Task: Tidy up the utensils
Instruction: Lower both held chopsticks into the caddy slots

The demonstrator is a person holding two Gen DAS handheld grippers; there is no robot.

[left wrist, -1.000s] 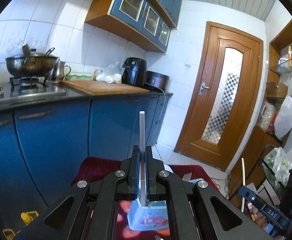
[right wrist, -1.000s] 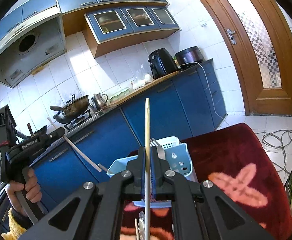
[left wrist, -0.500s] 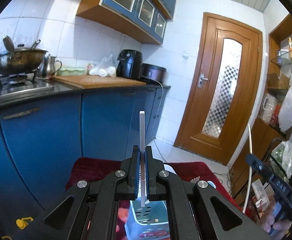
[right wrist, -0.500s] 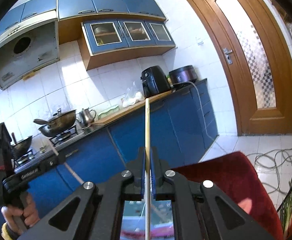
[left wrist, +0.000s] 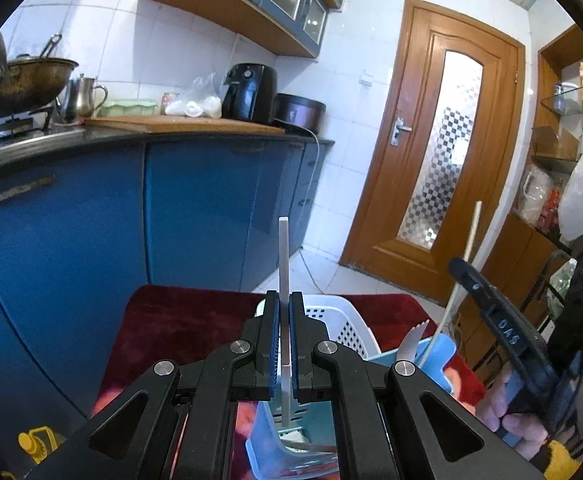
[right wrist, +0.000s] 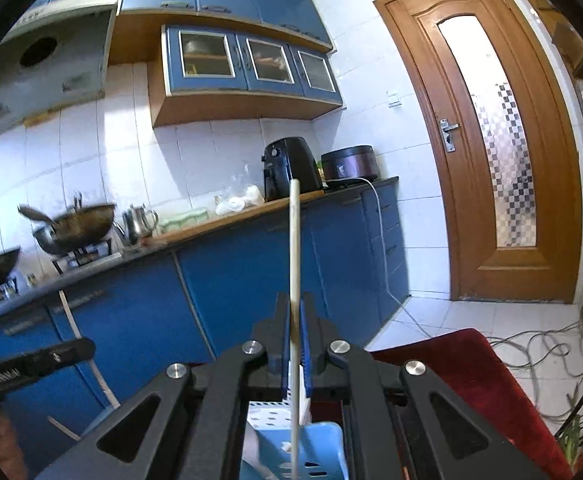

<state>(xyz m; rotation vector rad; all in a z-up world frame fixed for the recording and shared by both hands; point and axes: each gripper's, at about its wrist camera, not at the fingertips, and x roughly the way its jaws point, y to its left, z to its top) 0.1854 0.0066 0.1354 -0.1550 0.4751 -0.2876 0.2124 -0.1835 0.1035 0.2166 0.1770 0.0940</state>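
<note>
On the far left of the left wrist view a wok (left wrist: 19, 84) sits on the stove with a steel kettle (left wrist: 85, 96) just beside it, and a wooden cutting board (left wrist: 179, 123) runs along the counter toward a black air fryer (left wrist: 249, 92) and a dark rice cooker (left wrist: 299, 110). In the middle, the left tongs (left wrist: 284, 344) are clamped on a flat grey utensil handle (left wrist: 283, 256), which stands upright between the blue pads; its lower end reaches down into a blue utensil basket (left wrist: 269, 446). The basket rests on a dark red cloth (left wrist: 179, 332) covering the surface, with a white perforated basket (left wrist: 343, 324) just behind it. Right of that, a fork (left wrist: 413, 340) pokes its tines up out of the blue basket, and further right the right tongs (left wrist: 503, 332) appear from the side, gripped in a hand (left wrist: 507, 420) and carrying a pale chopstick (left wrist: 465, 264). In the right wrist view those tongs (right wrist: 294, 344) are shut tight on the chopstick (right wrist: 294, 248), which rises straight up and drops down past the blue basket (right wrist: 319, 452) below. To the right stands a wooden door (right wrist: 491, 140), with loose cables (right wrist: 539, 344) on the tiled floor.
</note>
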